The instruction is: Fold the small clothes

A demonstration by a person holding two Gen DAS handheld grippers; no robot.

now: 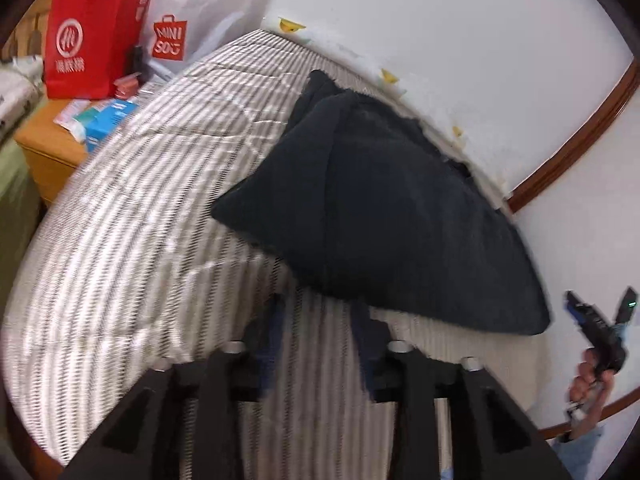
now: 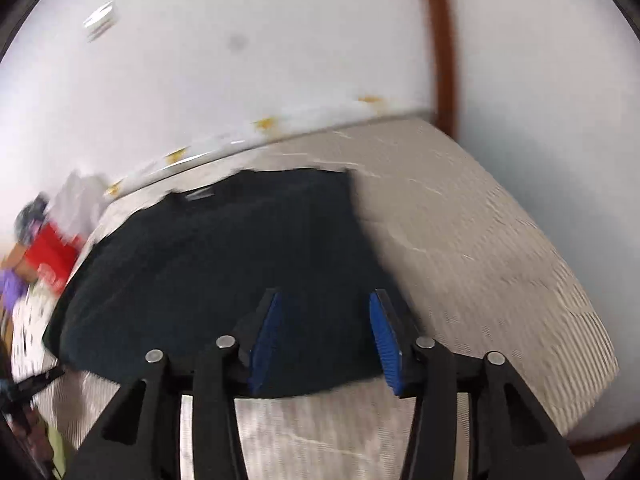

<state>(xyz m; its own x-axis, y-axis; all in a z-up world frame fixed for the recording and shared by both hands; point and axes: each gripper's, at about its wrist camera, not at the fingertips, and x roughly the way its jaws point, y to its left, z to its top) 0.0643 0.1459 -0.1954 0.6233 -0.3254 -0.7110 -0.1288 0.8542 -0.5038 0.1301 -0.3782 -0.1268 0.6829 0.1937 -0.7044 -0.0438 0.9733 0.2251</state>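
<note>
Left wrist view: dark garment (image 1: 384, 216) lies folded on the striped mattress (image 1: 132, 216), against the wall. Left gripper (image 1: 318, 304) is released, nothing between its fingers. Right gripper (image 1: 600, 308) is held aloft, apparently parted.

Right wrist view: right gripper (image 2: 326, 300) stands released above the garment (image 2: 208, 272); motion blur obscures any contact.

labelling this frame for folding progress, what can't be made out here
- Left wrist view: the dark garment reads as one flat black mass, so its type and fold lines are lost; motion blur smears the left tool.
- Right wrist view: blur hides the garment's far edge, and the red bag is cut off at the left.
</note>
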